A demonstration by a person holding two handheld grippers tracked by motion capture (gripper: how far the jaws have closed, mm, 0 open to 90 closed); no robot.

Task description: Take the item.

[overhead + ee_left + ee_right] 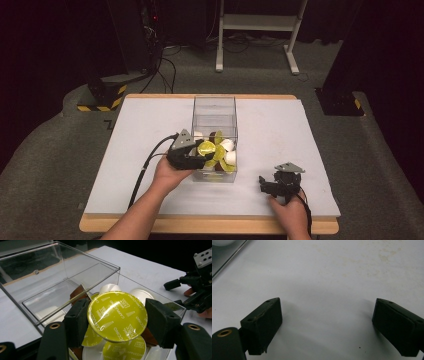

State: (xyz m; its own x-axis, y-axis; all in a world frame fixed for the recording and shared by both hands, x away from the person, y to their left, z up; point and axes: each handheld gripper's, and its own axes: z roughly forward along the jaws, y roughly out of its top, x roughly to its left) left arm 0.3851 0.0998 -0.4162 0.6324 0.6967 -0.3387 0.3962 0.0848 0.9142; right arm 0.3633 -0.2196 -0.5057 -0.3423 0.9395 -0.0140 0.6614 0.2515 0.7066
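The left gripper (117, 317) grasps 1 yellow capsule (117, 316) by its rim, both pads pressing on opposite sides, so the foil lid faces up and nothing is crushed; it hangs just above the other capsules (222, 152) at the near end of the clear box (214, 107), probably being taken out; the right gripper (327, 325) rests on the table (280, 130) to the right of the box, jaws wide apart and empty, seemingly waiting its turn.
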